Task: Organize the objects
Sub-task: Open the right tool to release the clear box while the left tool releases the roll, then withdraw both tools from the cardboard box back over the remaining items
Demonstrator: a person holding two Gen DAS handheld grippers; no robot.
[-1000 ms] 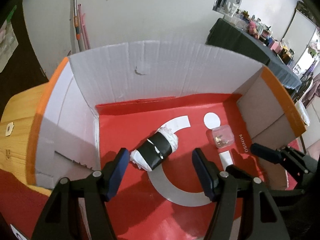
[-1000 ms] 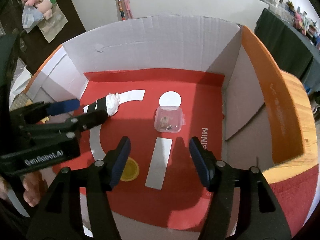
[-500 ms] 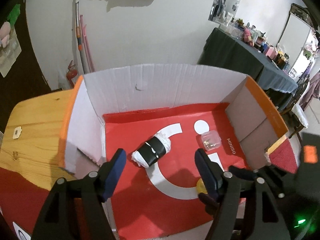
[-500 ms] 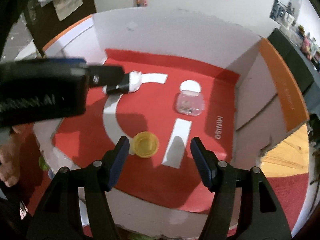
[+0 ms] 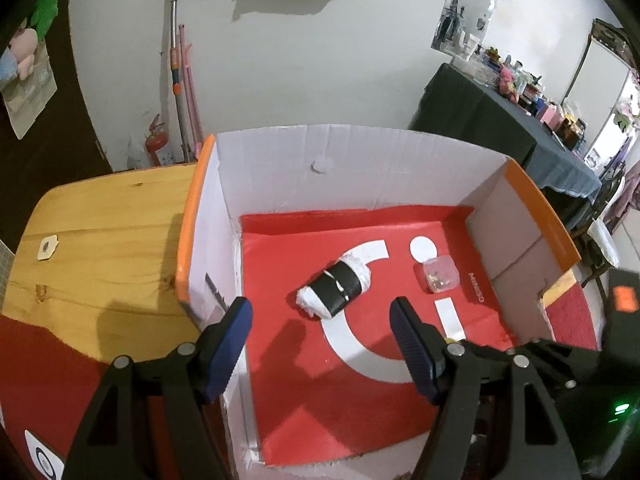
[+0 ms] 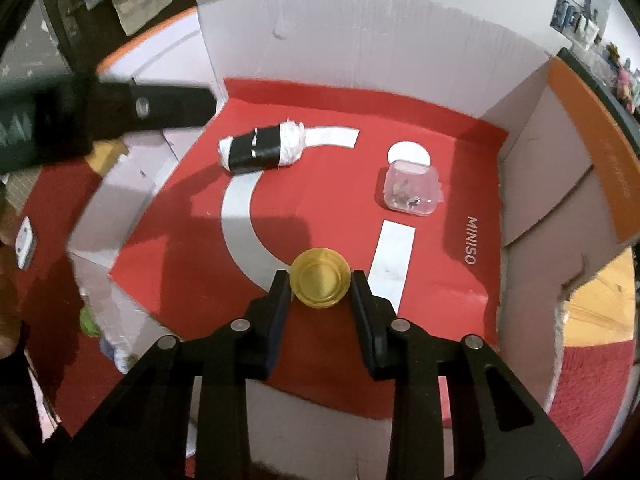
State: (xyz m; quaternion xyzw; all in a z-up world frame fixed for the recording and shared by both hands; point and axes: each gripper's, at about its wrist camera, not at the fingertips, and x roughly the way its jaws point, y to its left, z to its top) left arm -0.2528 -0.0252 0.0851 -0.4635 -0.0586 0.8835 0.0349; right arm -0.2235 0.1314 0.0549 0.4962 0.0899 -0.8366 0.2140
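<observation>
Right gripper (image 6: pixel 319 280) jaws just closed onto yellow cap (image 6: pixel 320 279), pinched between them; left gripper (image 5: pixel 320 344) jaws wide, empty.

You've got the box (image 6: pixel 360 52) open on the table (image 5: pixel 100 240), three things on its floor. The roll (image 6: pixel 262 151) lies at the back left, on its side. The tub (image 6: pixel 412 192) sits at the back right, well apart from the roll. The cap (image 6: pixel 320 278) is nearest you, in front of and between those two, right between your right gripper's (image 6: pixel 319 284) fingers. Your left gripper (image 5: pixel 320 344) hangs over the box's left wall, the roll ahead of it.
</observation>
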